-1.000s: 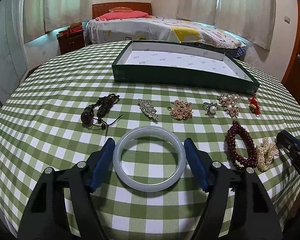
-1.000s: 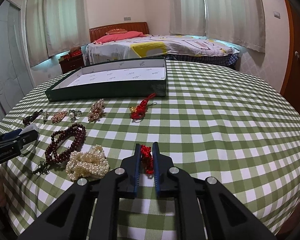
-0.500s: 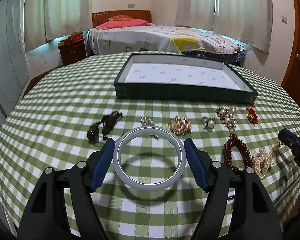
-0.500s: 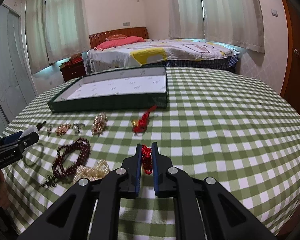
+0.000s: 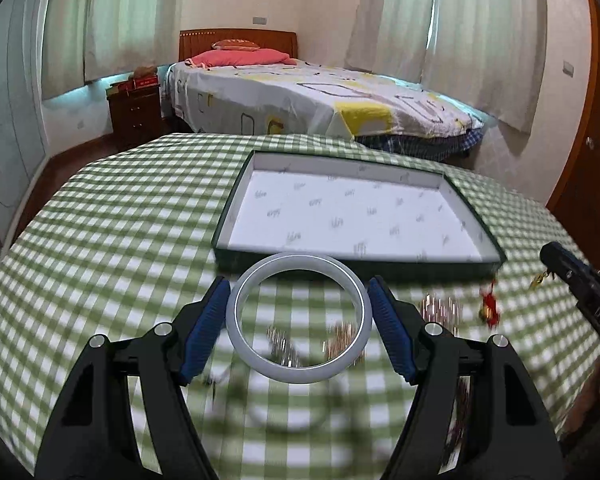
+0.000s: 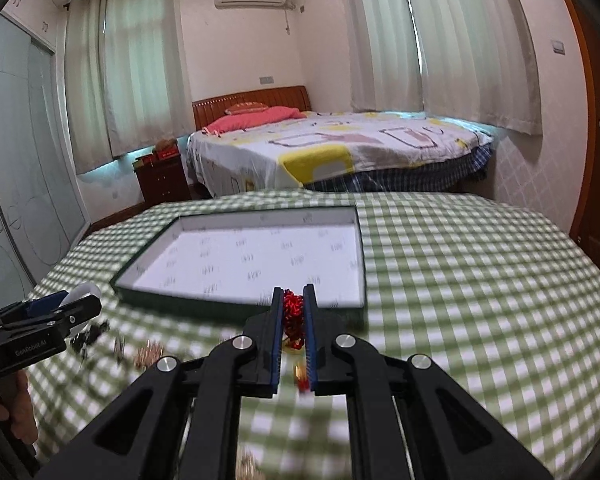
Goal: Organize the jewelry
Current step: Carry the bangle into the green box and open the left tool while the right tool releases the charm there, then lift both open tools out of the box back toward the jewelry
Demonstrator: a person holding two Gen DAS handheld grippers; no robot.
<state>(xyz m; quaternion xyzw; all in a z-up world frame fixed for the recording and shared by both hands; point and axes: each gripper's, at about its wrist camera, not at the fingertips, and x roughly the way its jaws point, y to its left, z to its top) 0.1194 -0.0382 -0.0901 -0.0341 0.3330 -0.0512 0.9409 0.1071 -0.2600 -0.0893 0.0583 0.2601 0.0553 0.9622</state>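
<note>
Bedroom w/ bed [image 5: 320,96] and curtains behind; round bench [image 5: 112,240] in green-check cloth. Green tray [image 5: 476,216] w/ white liner sits mid-bench. Left gripper [image 5: 299,316]: jaws wide, clamped on pale jade bangle [image 5: 236,320], held in the air just short of tray's near edge. Right gripper [image 6: 293,320]: jaws nearly closed, pinching red knot charm [image 6: 292,312], raised at tray's near right corner. Other jewelry below is blurred; another red charm [image 5: 489,308] lies near tray's right end.
</note>
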